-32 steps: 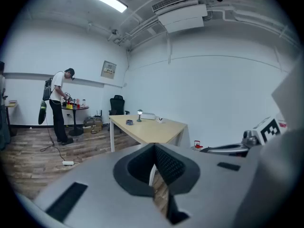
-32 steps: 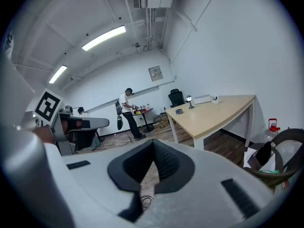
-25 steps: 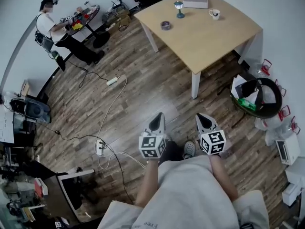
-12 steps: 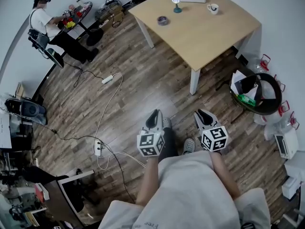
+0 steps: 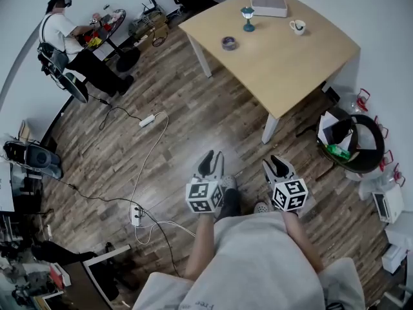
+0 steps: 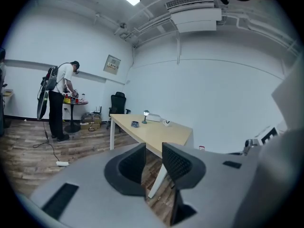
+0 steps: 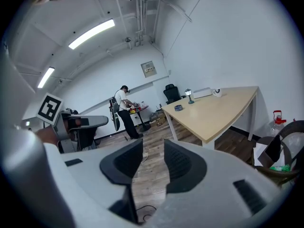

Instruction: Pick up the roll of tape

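The roll of tape [image 5: 228, 42] is a small dark ring lying flat on the light wooden table [image 5: 290, 63] far ahead. It also shows as a small ring of tape [image 6: 135, 124] in the left gripper view and as a dark ring of tape [image 7: 178, 108] in the right gripper view. My left gripper [image 5: 208, 163] and right gripper [image 5: 277, 166] are held side by side over the wooden floor, well short of the table. The left gripper [image 6: 153, 151] is open and empty. The right gripper [image 7: 153, 148] has its jaws opening, with nothing between them.
On the table stand a small lamp [image 5: 247, 17], a white box [image 5: 268, 4] and a mug [image 5: 297, 26]. A power strip [image 5: 135, 215] with cables lies on the floor at left. A black bin [image 5: 355, 144] sits right of the table. A person [image 5: 64, 34] stands at a round table far left.
Both grippers and the view have moved forward over the floor toward the table. The power strip on the floor has slipped back past the left gripper.
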`<move>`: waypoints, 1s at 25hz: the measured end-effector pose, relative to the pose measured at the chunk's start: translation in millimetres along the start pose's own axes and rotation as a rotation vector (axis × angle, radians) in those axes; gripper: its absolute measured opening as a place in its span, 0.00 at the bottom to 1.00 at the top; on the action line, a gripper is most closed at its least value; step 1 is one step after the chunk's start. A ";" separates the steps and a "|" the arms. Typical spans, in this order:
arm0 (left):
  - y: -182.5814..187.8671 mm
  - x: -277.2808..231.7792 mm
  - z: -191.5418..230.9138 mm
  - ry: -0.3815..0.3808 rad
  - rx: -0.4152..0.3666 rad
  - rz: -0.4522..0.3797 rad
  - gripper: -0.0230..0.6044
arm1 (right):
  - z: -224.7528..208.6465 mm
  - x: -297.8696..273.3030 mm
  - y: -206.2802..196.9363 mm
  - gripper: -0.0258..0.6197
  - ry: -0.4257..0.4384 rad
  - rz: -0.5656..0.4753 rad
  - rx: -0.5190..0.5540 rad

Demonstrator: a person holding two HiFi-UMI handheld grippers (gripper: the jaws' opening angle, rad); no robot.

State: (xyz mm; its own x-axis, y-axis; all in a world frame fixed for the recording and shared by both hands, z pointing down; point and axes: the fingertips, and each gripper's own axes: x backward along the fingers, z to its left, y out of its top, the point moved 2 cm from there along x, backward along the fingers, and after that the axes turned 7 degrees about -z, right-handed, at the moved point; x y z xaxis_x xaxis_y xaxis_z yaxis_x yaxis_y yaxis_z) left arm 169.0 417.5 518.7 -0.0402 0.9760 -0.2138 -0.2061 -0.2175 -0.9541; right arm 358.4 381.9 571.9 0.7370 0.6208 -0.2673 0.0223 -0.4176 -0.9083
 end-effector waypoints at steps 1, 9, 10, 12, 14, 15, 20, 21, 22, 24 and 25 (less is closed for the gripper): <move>2.8 -8.0 5.2 -0.009 0.001 0.000 0.20 | 1.2 -8.7 -1.4 0.26 0.004 0.017 0.002; 26.8 -65.3 56.6 -0.054 -0.005 0.007 0.20 | 1.0 -79.4 9.1 0.31 -0.027 0.046 -0.005; 31.3 -71.1 64.6 -0.055 -0.004 0.004 0.20 | 1.6 -88.4 12.7 0.31 -0.033 0.042 -0.006; 39.7 -81.7 79.8 -0.060 -0.003 -0.002 0.20 | 3.4 -104.7 18.6 0.31 -0.046 0.035 -0.004; 45.7 -91.3 93.4 -0.066 -0.006 -0.002 0.20 | 5.6 -119.4 22.0 0.31 -0.057 0.029 -0.006; 47.9 -96.6 100.1 -0.067 -0.010 -0.001 0.20 | 6.3 -126.7 23.3 0.31 -0.062 0.026 -0.009; 60.9 -120.9 131.5 -0.077 -0.035 0.005 0.19 | 9.1 -159.7 31.3 0.31 -0.090 0.010 -0.026; 63.8 -123.9 137.3 -0.080 -0.036 0.004 0.20 | 10.3 -166.0 33.2 0.31 -0.093 0.008 -0.030; 66.4 -126.7 143.0 -0.082 -0.036 0.004 0.19 | 11.6 -172.6 35.5 0.31 -0.094 0.005 -0.032; 69.8 -132.4 153.3 -0.085 -0.035 0.002 0.20 | 14.6 -185.6 40.8 0.31 -0.092 -0.004 -0.033; 70.0 -134.7 158.2 -0.086 -0.034 0.003 0.20 | 16.5 -191.3 42.4 0.31 -0.091 -0.008 -0.032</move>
State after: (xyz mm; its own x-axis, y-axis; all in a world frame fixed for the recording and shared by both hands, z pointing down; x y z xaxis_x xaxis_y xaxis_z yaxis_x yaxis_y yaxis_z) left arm 5.3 271.7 514.0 -0.1245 0.9720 -0.1991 -0.1729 -0.2188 -0.9603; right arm 207.2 256.4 579.2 0.6725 0.6810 -0.2899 0.0505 -0.4330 -0.9000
